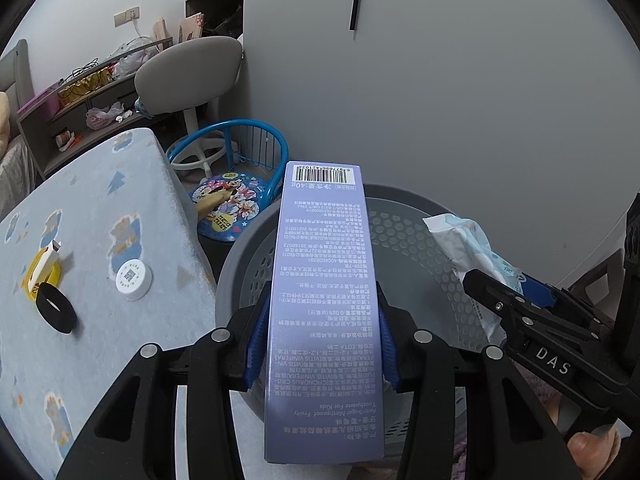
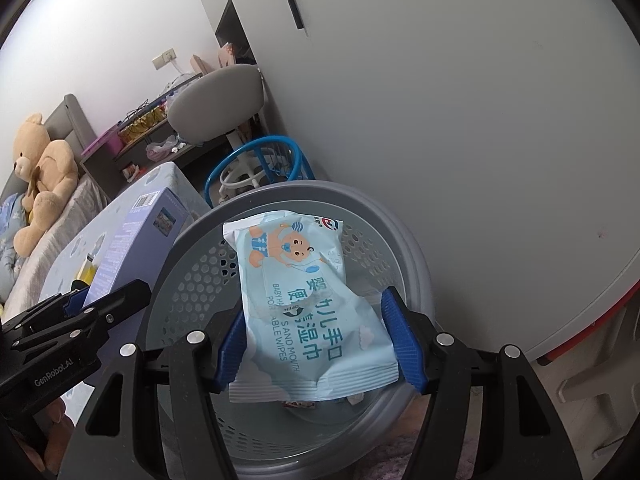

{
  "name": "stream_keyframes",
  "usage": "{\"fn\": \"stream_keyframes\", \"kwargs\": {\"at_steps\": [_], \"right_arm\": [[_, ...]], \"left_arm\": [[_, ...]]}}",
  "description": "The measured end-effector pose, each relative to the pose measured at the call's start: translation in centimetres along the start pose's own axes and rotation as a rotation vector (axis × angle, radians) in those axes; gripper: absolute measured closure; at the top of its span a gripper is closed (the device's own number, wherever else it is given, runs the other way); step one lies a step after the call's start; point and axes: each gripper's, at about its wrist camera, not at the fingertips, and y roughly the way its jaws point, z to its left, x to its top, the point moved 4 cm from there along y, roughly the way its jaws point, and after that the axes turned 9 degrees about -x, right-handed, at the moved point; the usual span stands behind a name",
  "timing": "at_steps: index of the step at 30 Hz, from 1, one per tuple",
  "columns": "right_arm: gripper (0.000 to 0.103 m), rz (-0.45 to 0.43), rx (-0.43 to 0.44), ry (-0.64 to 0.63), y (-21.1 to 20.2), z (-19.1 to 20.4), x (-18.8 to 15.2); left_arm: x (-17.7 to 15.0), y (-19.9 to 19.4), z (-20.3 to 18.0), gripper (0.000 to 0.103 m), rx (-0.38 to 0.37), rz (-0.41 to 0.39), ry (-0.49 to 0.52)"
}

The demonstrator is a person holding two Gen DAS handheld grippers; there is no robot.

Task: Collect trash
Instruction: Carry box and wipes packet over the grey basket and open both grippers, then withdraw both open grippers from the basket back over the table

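The left hand-held gripper (image 1: 320, 344) is clenching a long lilac toothpaste box (image 1: 320, 304) between its blue pads, low in the middle of the left wrist frame. The box is reaching up the frame and lying over the near rim of a grey plastic basket (image 1: 240, 264), its barcode end pointing at the basket's far side.

In the right wrist frame, the right hand-held gripper (image 2: 316, 344) is sitting over the same basket (image 2: 192, 280) at lower centre with a pale blue pack of baby wipes (image 2: 304, 312) between its jaws. The left pad is touching the pack's edge, while the right pad is standing clear of it, so the grip is looking released rather than tight.

At the left of the left wrist frame, a bench (image 1: 100, 200) covered in a blue patterned cloth is carrying a white round cap (image 1: 134, 280), a black ring (image 1: 56, 306) and a yellow tape roll (image 1: 42, 276).
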Motion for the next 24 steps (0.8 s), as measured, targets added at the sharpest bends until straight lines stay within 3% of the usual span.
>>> {"fn": "stream_keyframes", "kwargs": {"at_steps": [5, 7, 9, 24], "right_arm": [[0.038, -0.01, 0.002, 0.006, -0.06, -0.11, 0.2], [0.03, -0.016, 0.0, 0.01, -0.13, -0.2, 0.21], [0.025, -0.024, 0.002, 0.016, -0.21, -0.28, 0.31], [0.025, -0.02, 0.004, 0.015, -0.03, -0.25, 0.42]], "left_arm": [[0.06, -0.08, 0.2, 0.058, 0.002, -0.007, -0.003], [0.07, -0.26, 0.23, 0.048, 0.008, -0.013, -0.002], [0.11, -0.49, 0.29, 0.045, 0.014, -0.023, -0.002], [-0.12, -0.91, 0.76, 0.045, 0.033, -0.021, -0.024]]}}
